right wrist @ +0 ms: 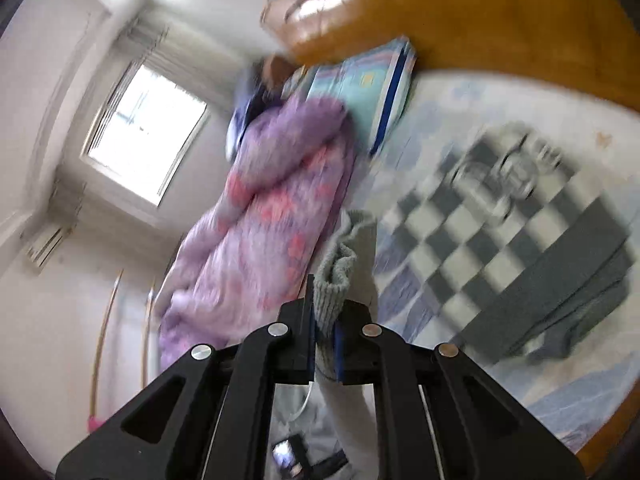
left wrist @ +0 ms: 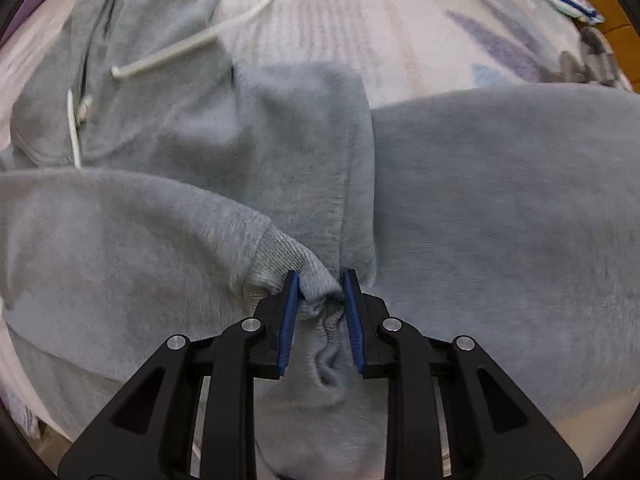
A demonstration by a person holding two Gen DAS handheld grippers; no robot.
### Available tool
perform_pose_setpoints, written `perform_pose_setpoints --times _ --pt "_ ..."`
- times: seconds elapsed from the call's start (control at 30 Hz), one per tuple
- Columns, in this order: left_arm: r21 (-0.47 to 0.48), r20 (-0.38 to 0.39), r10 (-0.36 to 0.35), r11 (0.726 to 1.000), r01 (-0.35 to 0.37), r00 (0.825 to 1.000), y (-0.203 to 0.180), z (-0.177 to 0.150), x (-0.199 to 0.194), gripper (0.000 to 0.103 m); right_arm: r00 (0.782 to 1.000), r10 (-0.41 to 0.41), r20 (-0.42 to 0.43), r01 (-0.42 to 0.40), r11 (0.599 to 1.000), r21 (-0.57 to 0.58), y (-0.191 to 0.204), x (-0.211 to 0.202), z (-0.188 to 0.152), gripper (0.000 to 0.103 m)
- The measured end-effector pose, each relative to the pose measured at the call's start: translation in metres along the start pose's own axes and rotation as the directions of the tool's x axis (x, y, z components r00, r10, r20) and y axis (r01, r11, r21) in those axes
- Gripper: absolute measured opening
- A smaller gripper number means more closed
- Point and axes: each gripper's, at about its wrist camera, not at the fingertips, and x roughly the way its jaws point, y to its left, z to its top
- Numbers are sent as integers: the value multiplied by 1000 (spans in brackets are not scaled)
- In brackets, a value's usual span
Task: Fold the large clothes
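The grey hoodie (left wrist: 500, 208) lies spread on the bed (left wrist: 400, 40), its white drawstring (left wrist: 192, 46) toward the hood end. The left gripper (left wrist: 320, 304) points down at the hoodie's middle, pads clamped on a ribbed sleeve cuff (left wrist: 288, 264) gathered between them. The right gripper (right wrist: 324, 344) is raised above the hoodie, closed tight on a second ribbed cuff (right wrist: 334, 280) that stands up past its tips; probably the other sleeve, though blur makes that uncertain. Beyond the hoodie sit a checkered garment (right wrist: 520, 240) and a purple quilt (right wrist: 260, 220). To fold well, I'd lay each sleeve flat across the chest, keep tension even, and release only once the cloth rests smooth.
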Motion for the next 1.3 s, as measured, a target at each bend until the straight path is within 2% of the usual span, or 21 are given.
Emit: perform_pose_setpoints --times 0.07,0.13,0.2,0.27,0.43,0.5,0.6,0.73,0.87,0.93,1.03,1.13,1.17,1.23,1.3 --pt "-4 30 -17 1000 17 999 1 1 -10 24 995 -95 15 96 995 -42 -5 -15 2 6" --pt "7 31 -19 1000 19 999 1 4 -5 24 980 -198 -1 198 979 -53 -20 -17 -4 6" --pt "14 9 -20 1000 20 1000 3 6 12 24 968 -249 -25 249 968 -29 -38 -15 -14 6" --pt "14 9 -23 1000 23 1000 7 7 25 24 962 -267 -58 266 964 -18 -45 -7 -27 6" --pt "11 43 -43 999 43 998 12 2 26 24 981 -173 -86 158 974 -160 9 12 -44 6" --pt "14 51 -40 999 40 998 15 -3 26 24 991 -82 -105 63 983 -174 39 16 -48 6" --pt "-3 57 -37 999 38 998 17 -6 26 24 990 38 -133 -65 977 -204 86 25 -55 6" --pt "-5 60 -31 999 32 998 11 -8 29 24 965 169 -199 -219 940 -262 155 40 -76 6" --pt "-27 56 -68 997 70 996 19 -4 30 24 927 235 -293 -323 897 -301 208 59 -110 6" --pt "-45 47 -105 993 107 993 27 -2 27 22 915 241 -323 -345 882 -320 229 66 -127 6" --pt "-62 54 -202 977 205 978 48 -3 3 18 904 225 -362 -360 858 -365 258 76 -159 6" --pt "-10 111 -176 984 178 978 73 -11 -38 18 884 214 -415 -381 844 -376 274 91 -196 6" --pt "-21 122 -174 984 178 977 85 -14 -51 18 871 208 -445 -391 841 -374 280 101 -212 6" --pt "-69 145 -178 980 189 973 119 -23 -79 18 859 191 -474 -393 840 -374 284 113 -237 6" --pt "-98 180 -146 981 165 973 150 -32 -106 18 844 161 -512 -392 836 -383 289 130 -267 6"
